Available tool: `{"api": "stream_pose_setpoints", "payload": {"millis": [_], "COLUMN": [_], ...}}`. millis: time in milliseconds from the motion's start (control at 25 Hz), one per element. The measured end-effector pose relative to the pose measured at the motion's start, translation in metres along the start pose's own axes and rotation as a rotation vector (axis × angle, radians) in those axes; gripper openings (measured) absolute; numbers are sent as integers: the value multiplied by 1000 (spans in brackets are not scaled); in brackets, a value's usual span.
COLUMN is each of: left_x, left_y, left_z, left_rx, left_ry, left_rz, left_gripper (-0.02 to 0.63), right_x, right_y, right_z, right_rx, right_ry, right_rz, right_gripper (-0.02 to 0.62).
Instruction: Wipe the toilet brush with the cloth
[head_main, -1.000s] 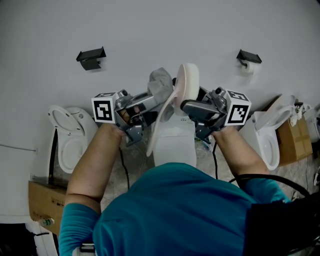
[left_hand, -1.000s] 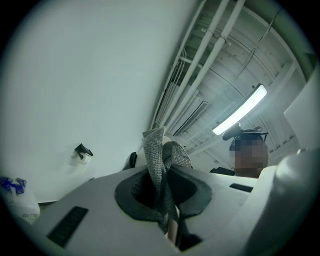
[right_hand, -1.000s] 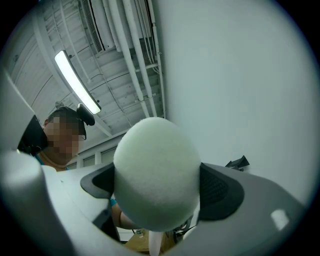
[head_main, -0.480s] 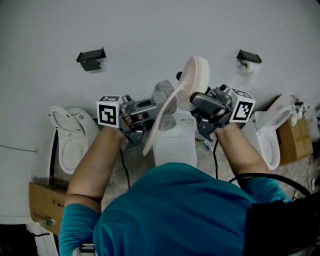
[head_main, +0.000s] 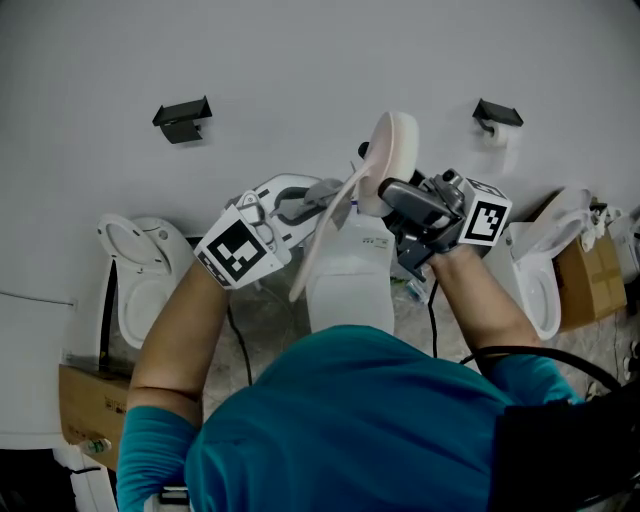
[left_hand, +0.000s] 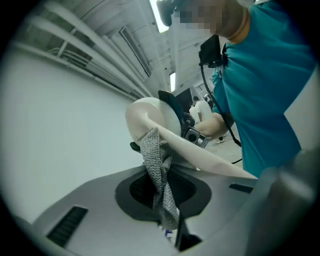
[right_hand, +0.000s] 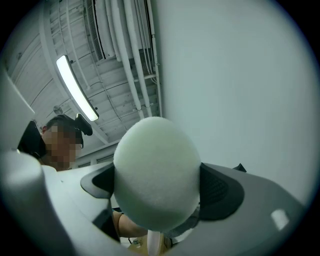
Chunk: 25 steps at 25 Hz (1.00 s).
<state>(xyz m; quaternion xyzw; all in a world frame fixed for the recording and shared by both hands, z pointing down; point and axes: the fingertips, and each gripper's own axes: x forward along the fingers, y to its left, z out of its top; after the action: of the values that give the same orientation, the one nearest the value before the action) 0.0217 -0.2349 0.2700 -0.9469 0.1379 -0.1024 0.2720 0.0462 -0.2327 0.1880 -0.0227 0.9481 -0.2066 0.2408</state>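
The left tongs (head_main: 300, 203) are closed on a grey cloth (left_hand: 156, 160). One fold is pinched between the jaws, and the rest is drawn up against the handle (left_hand: 205, 155) of the toilet brush (head_main: 388, 155). The right tongs (right_hand: 157, 190) stand wide yet are clamped on the brush's rounded pale head (right_hand: 156, 165), which fills the space between the two pads. The brush is thus carried tilted, with its head above the right tongs and its handle sloping down past the left tongs toward the person.

Compared with a second ago, the left tongs are rolled over. Their marker cube (head_main: 238, 252) is now turned face-up toward the head camera and sits a little lower. The cloth, which stood up above the handle, is now brought down against it just below the head. The right tongs are hardly shifted over the last half second; before that the head was lifted and tipped.

This is judged to be a twisting wipe around the upper handle. The lower handle, nearer the person, appears not yet reached.

What seems a white toilet tank (head_main: 350, 285) lies beneath both tongs. One toilet (head_main: 140, 270) lies further out beyond the left tongs and another (head_main: 540, 275) beyond the right.
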Motion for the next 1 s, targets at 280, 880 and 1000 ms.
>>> {"api": "stream_pose_setpoints", "payload": {"millis": [280,880,1000], "left_x": [-8,-19,-32], "left_y": [1,-36,-35], "left_z": [16,17,17], "left_rx": [212,131,-137], "left_ry": [1,-153,-255], "left_rz": [-12,-190,-201], "left_gripper": [35,35,35], "right_x": [-3,-10,-12], "right_y": [-7,-5,0], "right_z": [-6,16,21], "right_rx": [58,113,111], "right_ry": [10,-139,-191], "right_rz": [15,64,82], "right_gripper": [483,483,483]}}
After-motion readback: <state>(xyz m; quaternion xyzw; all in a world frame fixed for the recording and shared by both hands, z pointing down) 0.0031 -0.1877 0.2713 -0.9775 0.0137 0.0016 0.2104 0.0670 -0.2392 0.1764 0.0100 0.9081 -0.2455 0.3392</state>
